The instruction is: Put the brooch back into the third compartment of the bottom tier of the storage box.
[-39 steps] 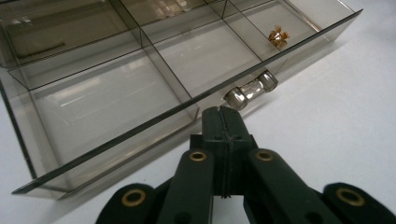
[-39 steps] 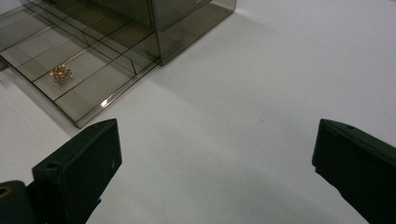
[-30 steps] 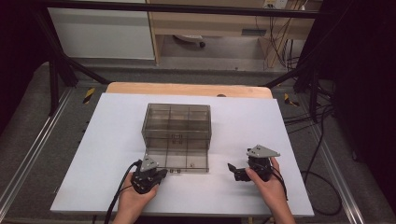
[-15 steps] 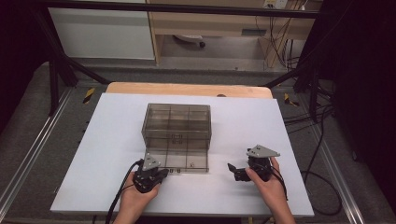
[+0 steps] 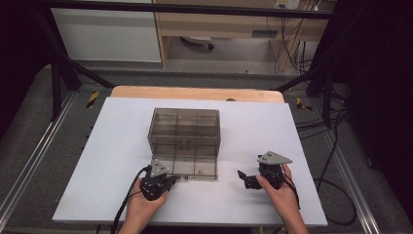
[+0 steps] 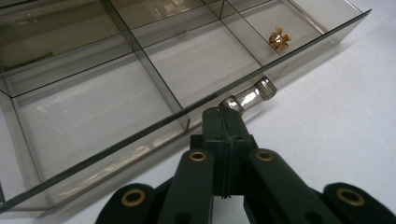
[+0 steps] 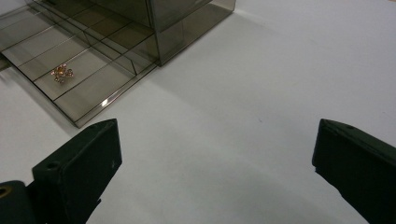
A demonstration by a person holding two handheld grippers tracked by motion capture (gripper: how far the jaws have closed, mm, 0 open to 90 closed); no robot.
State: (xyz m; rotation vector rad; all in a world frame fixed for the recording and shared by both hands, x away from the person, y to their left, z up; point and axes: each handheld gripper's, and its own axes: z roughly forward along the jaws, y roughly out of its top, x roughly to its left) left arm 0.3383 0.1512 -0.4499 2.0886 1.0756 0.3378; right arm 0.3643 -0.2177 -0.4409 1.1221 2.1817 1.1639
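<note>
Bottom drawer (image 5: 191, 167) of the smoky plastic drawer box (image 5: 184, 131) was found pulled out. Left claw (image 6: 227, 122) was clamped on its clear knob (image 6: 250, 96); right claw (image 7: 212, 158) was held apart, empty. A gold trinket (image 6: 279, 38) lay inside; retrieval or closing judged outstanding.

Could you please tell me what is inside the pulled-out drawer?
A small gold trinket lies in one compartment of the drawer; the other compartments in sight look empty. The part under the box is hidden.

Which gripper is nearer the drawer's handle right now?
Left. The left gripper is shut right at the clear drawer handle; the right gripper stands open on the white table, off to the drawer's right.
</note>
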